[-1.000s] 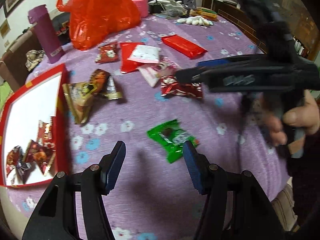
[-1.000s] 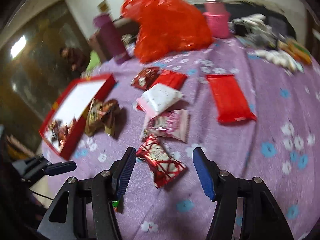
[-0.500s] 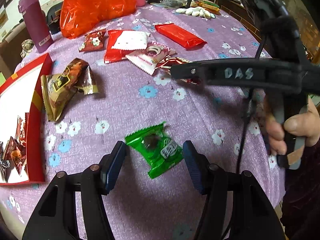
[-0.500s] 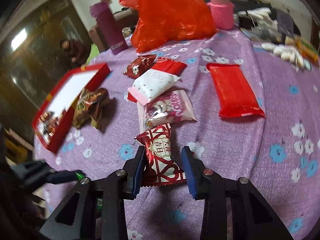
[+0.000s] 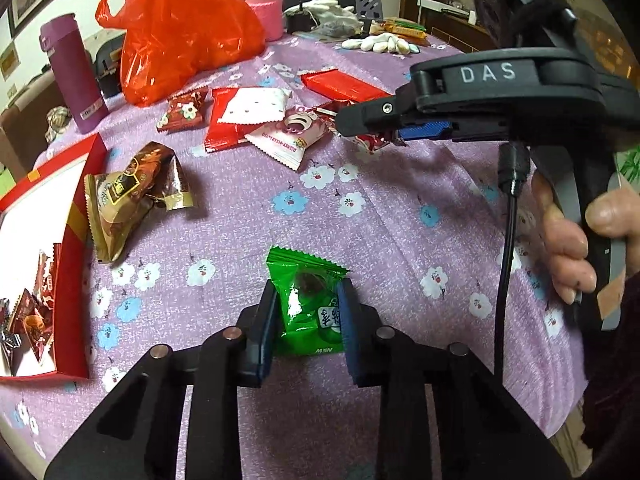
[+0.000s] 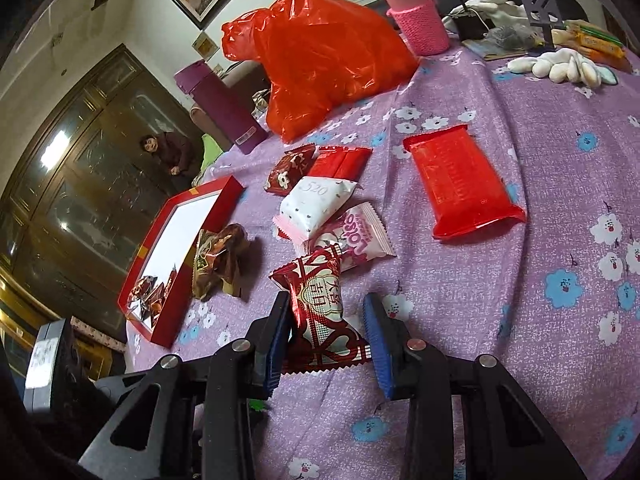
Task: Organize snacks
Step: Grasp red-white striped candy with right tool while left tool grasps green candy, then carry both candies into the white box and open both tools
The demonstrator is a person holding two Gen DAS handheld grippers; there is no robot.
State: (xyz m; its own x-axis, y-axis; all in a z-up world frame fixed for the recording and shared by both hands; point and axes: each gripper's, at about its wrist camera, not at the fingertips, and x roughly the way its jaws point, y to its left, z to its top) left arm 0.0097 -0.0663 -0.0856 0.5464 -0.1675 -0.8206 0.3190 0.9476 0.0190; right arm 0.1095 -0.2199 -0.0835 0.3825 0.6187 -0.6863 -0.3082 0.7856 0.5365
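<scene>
Snacks are lying scattered over your desk (image 5: 400, 240). Your left tool (image 5: 307, 316) has just been closing and is now clamping the green packet (image 5: 308, 300) low on the near side of the desk. Your right tool (image 6: 326, 328) has also been closing; its left pad is pressing the red heart packet (image 6: 324, 312), but you cannot tell whether the right pad is touching. Beside the brown packets (image 5: 124, 196), the red box (image 5: 76, 264) is holding a few snacks.

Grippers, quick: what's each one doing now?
Left gripper: just closed on the green packet.
Right gripper: shut on the red packet.
</scene>
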